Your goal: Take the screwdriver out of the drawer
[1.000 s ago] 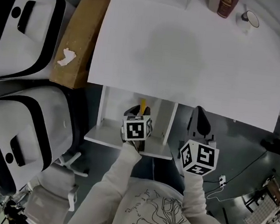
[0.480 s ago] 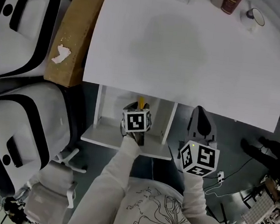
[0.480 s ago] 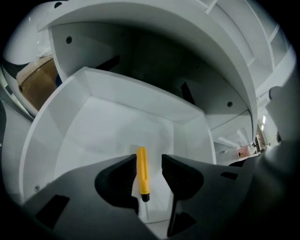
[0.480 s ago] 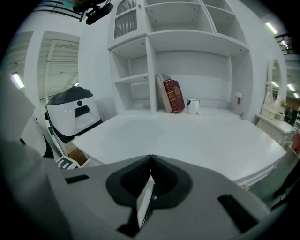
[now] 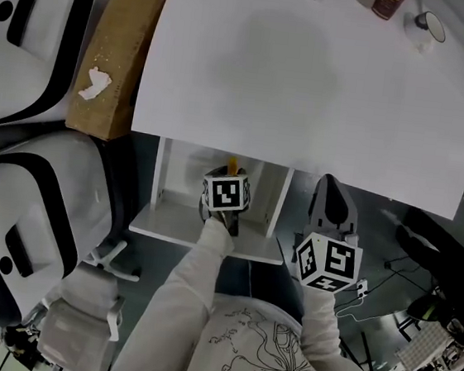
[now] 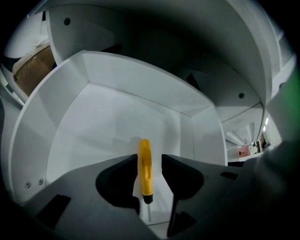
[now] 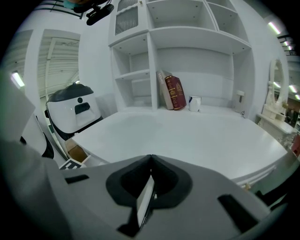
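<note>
A yellow-handled screwdriver (image 6: 145, 168) lies on the floor of the open white drawer (image 6: 93, 108), with its metal tip toward me. My left gripper (image 6: 149, 160) points steeply down into the drawer. Its jaws stand open on either side of the handle, with a narrow gap at each side. In the head view only the handle's yellow end (image 5: 233, 165) shows beyond the left gripper (image 5: 229, 178), inside the drawer (image 5: 169, 227) under the desk's front edge. My right gripper (image 5: 332, 192) hangs to the right of the drawer. In its own view the right gripper (image 7: 150, 164) is shut on nothing.
The white desk (image 5: 311, 73) overhangs the back of the drawer. A brown cardboard box (image 5: 110, 50) and two white-and-black machines (image 5: 19, 223) stand on the left. A dark red book (image 7: 175, 92) and a mug (image 7: 194, 103) stand at the back of the desk, below white shelves.
My left gripper has sunk deeper into the drawer over the screwdriver, so less of the yellow handle shows. The right gripper has kept still.
</note>
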Motion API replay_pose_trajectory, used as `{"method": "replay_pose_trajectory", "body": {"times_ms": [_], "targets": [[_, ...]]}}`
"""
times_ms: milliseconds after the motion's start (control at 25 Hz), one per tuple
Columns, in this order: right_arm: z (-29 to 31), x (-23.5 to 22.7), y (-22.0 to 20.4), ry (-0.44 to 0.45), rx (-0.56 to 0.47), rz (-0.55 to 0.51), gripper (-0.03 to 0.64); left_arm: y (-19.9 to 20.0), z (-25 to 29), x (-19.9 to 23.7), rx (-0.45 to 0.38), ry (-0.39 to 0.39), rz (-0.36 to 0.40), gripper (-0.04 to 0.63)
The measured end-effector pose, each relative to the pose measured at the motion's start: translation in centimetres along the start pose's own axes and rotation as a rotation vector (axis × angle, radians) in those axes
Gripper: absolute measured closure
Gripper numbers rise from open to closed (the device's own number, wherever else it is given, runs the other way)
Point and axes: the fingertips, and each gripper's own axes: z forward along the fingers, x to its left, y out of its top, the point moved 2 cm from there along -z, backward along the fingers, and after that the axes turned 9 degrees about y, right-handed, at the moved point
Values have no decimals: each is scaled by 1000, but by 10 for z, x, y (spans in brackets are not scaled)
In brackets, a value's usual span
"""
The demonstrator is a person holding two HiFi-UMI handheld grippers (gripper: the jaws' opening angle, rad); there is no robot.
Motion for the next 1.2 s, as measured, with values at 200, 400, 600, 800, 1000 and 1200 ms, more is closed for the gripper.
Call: {"method": "replay_pose_trajectory", "body": {"times_ms": [200,400,600,800,1000,1200], "targets": [[1,-3,-3,-7,9,2,615,-3,7,-2,14,3,0,439],[2,-3,-6,-12,13,2,615,-6,12,1,27,14,6,444],[1,-3,-8,-15,16,3,615,-8,13,4,33,44,22,476],[1,-1,-11,-15,17,7,615,-8,13,8,20,69,19,512],[0,-1,-11,-16,12,12,615,-7,9,9,12,57,10,526],[-4,0,-4,-10,-6,10,615,4,-12,9,-70,23,-26,528]]}}
